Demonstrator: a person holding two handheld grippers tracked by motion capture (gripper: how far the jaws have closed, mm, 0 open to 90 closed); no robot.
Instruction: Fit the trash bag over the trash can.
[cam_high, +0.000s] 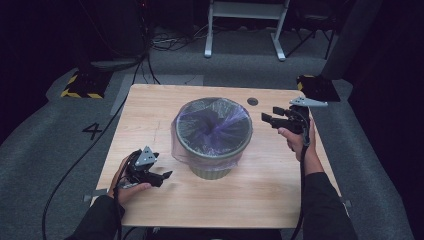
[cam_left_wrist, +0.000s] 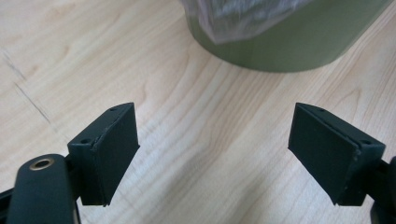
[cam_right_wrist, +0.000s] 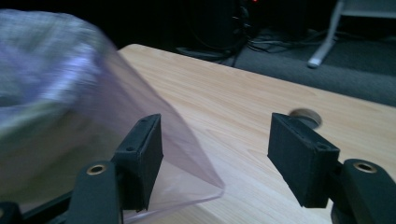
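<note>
A round green bin (cam_high: 212, 171) stands in the middle of the wooden table (cam_high: 150, 107), lined with a thin, see-through purplish bag (cam_high: 215, 125) folded over its rim. My left gripper (cam_high: 166, 177) lies low on the table at the bin's front left, open and empty. In the left gripper view the left gripper (cam_left_wrist: 215, 149) points at the bin's base (cam_left_wrist: 289, 46), with the bag's edge (cam_left_wrist: 233, 18) above. My right gripper (cam_high: 265, 119) hovers beside the rim on the right, open. In the right gripper view a loose flap of bag (cam_right_wrist: 187, 154) hangs by the left jaw of the right gripper (cam_right_wrist: 215, 154), unpinched.
A round cable hole (cam_high: 252, 101) sits in the table behind the bin, and appears as the cable hole (cam_right_wrist: 306, 116) past my right jaws. Grey carpet, cables and a white frame (cam_high: 245, 27) lie beyond the far edge. Black boxes stand at both far corners.
</note>
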